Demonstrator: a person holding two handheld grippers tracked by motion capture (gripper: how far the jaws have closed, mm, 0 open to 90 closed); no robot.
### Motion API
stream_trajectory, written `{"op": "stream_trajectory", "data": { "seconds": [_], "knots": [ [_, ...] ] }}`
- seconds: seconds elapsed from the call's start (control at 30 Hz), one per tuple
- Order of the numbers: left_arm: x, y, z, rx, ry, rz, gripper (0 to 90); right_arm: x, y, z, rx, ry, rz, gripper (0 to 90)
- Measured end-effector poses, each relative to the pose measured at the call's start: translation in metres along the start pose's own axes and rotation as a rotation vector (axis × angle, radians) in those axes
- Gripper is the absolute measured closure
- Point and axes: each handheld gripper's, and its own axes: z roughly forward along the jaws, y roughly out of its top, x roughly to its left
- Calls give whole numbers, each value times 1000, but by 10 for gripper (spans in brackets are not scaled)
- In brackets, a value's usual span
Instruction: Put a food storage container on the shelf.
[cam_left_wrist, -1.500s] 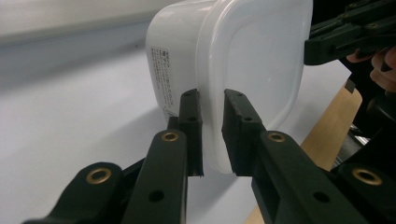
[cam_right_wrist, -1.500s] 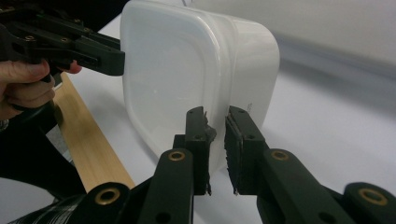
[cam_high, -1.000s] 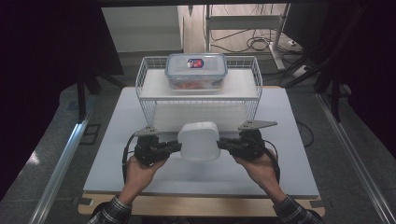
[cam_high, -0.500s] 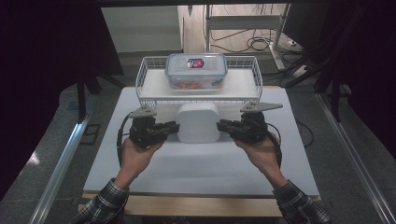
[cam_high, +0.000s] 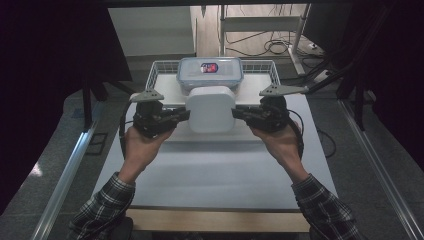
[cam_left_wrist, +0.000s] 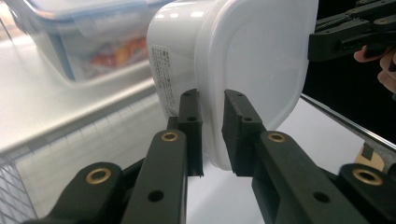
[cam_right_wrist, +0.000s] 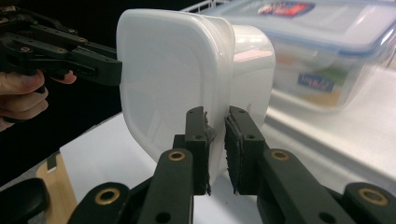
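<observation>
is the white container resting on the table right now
No, the white container hangs above the table, pinched by the left claw and right claw.

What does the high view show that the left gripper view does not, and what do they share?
High view alone: both plaid sleeves, the person's two hands, the whole white table, the wire basket behind it, and the floor around.

Left gripper view alone: the printed label on the white container's side, and the left gripper with its jaws pinching the lid's rim up close.

Both: the white container held between two grippers, the right gripper at its far edge, and the clear lidded box behind.
</observation>
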Motion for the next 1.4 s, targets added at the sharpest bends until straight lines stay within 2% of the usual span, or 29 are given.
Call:
{"op": "stream_trajectory", "data": {
  "seconds": [0.37, 0.9, 1.1, 1.4],
  "knots": [
    [10, 30, -5, -46, 7, -4, 788, -6, 30, 2, -34, -16, -3, 790],
    [24, 80, -8, -78, 24, -1, 788, -18, 76, 6, -82, -50, 8, 784],
    [35, 92, 0, -73, 26, -18, 788, -28, 89, 13, -77, -63, 20, 780],
    [54, 99, 18, -64, 23, -64, 781, -46, 98, 30, -58, -81, 59, 775]
  ]
}}
